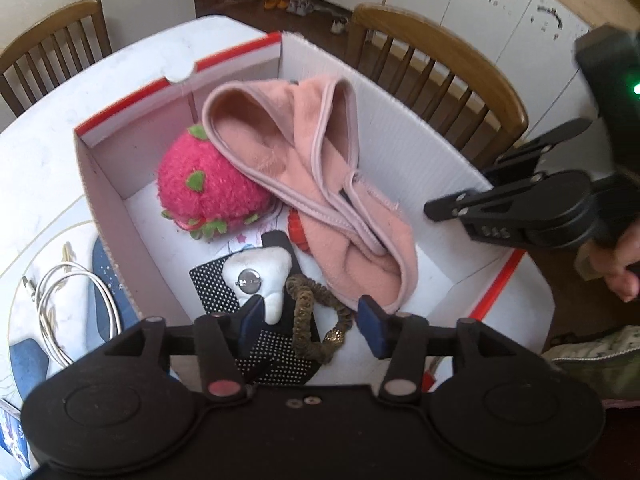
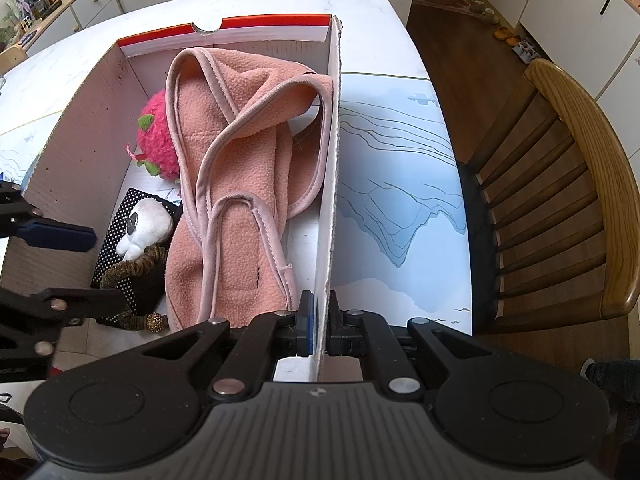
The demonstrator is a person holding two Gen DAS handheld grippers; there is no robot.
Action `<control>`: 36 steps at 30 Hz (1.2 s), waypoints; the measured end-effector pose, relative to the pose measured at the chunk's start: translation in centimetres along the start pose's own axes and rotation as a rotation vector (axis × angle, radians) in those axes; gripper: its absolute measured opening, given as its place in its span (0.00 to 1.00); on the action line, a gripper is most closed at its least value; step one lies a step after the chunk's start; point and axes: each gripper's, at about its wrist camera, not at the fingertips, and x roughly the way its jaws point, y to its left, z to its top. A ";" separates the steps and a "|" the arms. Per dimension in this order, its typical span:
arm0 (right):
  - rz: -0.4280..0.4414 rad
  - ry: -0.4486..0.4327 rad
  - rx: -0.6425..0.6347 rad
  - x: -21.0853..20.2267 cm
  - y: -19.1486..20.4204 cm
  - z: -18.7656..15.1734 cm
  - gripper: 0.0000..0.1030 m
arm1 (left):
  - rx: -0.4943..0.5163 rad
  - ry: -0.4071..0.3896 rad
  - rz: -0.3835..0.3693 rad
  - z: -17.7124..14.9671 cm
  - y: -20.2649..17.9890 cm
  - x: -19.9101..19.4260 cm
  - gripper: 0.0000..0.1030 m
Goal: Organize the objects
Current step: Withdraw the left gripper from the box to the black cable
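A white cardboard box [image 1: 400,152] with a red rim stands on the table. In it lie a pink fleece cloth [image 1: 320,184], a pink strawberry plush [image 1: 208,188], a white tooth-shaped plush [image 1: 260,276], a black dotted pouch [image 1: 212,284] and a brown-gold scrunchie [image 1: 308,312]. My left gripper [image 1: 312,320] hovers open above the tooth plush and scrunchie, its pads touching nothing. My right gripper [image 2: 320,326] is shut on the box's right wall [image 2: 332,160] near the front corner. The right wrist view shows the cloth [image 2: 240,168] draped along that wall and the left gripper [image 2: 76,268] at the left edge.
A coiled white cable [image 1: 80,300] lies on the table left of the box. Wooden chairs [image 1: 440,80] [image 2: 568,184] stand at the table's far and right sides. A blue mountain-print mat [image 2: 392,184] covers the table right of the box. A small red item [image 1: 298,230] pokes out under the cloth.
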 end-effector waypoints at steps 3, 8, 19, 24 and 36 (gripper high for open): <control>0.001 0.001 0.003 0.0 0.0 0.0 0.04 | -0.011 -0.045 -0.003 0.3 -0.3 -0.8 0.55; 0.000 0.002 0.003 0.0 0.1 0.0 0.04 | -0.012 -0.109 0.003 0.4 -0.8 -1.7 0.69; -0.002 -0.002 0.005 -0.1 0.0 -0.1 0.04 | -0.081 -0.216 0.034 0.0 0.6 -4.5 0.93; -0.003 -0.002 0.004 -0.2 0.0 -0.1 0.04 | -0.146 -0.248 0.057 -0.6 2.2 -5.5 0.96; -0.008 0.001 -0.001 -0.3 0.0 0.0 0.04 | -0.299 -0.296 0.157 -3.4 6.9 -7.6 0.99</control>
